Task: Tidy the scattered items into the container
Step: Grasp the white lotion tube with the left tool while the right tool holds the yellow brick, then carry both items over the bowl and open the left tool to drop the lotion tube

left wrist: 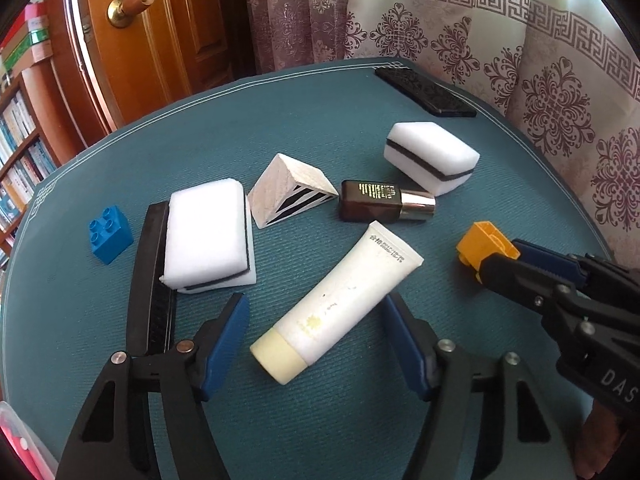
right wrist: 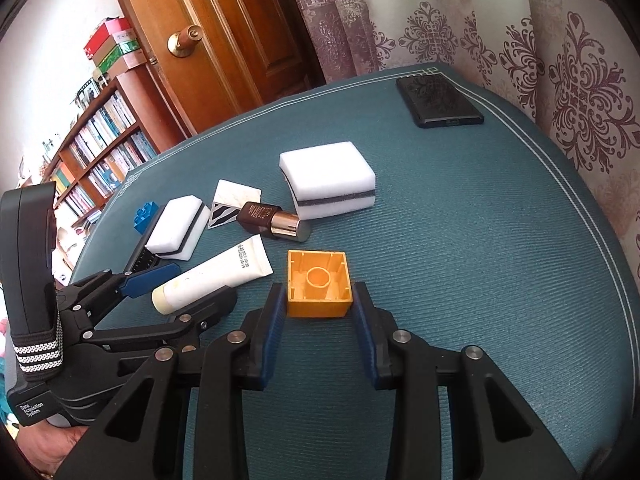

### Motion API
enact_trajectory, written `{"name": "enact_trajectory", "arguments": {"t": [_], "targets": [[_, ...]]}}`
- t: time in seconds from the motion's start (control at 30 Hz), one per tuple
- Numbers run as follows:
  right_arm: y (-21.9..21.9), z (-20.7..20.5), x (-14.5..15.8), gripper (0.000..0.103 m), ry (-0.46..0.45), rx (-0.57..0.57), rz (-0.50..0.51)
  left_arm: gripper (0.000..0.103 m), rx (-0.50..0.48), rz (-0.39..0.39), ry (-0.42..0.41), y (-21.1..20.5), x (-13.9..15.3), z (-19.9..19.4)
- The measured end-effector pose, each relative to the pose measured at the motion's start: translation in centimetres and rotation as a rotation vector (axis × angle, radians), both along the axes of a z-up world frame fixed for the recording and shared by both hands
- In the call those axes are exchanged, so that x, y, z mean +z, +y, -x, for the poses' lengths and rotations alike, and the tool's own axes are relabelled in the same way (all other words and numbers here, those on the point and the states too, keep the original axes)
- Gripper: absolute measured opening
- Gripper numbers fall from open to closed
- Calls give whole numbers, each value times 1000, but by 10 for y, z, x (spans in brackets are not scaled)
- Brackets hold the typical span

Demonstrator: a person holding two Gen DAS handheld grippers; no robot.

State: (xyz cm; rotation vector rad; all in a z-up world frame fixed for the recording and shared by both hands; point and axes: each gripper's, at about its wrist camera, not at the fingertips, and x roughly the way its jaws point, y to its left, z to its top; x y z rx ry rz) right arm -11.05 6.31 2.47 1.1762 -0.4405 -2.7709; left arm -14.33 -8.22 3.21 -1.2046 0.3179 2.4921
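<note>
While I am pressing my right gripper (right wrist: 319,312) shut on the yellow block (right wrist: 319,285), hollow side facing me so the flat walls meet the pads, my left gripper (left wrist: 316,344) is waiting wide open around the white tube (left wrist: 338,302) lying on the teal mat (left wrist: 460,344). I am seeing the container only as a pink corner (left wrist: 20,448) at my left, so both things are lying well apart from it.

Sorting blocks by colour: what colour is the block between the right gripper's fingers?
Yellow-orange block, hollow underside facing the camera; clearest in the right wrist view.
</note>
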Motion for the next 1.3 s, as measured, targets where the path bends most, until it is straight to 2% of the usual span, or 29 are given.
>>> {"name": "enact_trajectory", "arguments": {"t": [0.1,0.27,0.33,0.4,0.73,1.3], "targets": [[-1,1,-2,36,-1,1,-4,67,-4,-4,2,-1,1,1],[-1,2,-3,36,8,-9,-1,49,-14,6,20,5,2,-4],[0,2,-4,36,9,-11,7,37,-14,1,21,7,2,-6],[0,4,-5,36,7,-11,12,33,-9,-8,20,8,3,-7],[2,3,-5,36,5,2,44,30,63,-28,23,2,4,-14],[-9,-7,1,36,33,42,43,30,165,-19,113,-25,30,-49]]}}
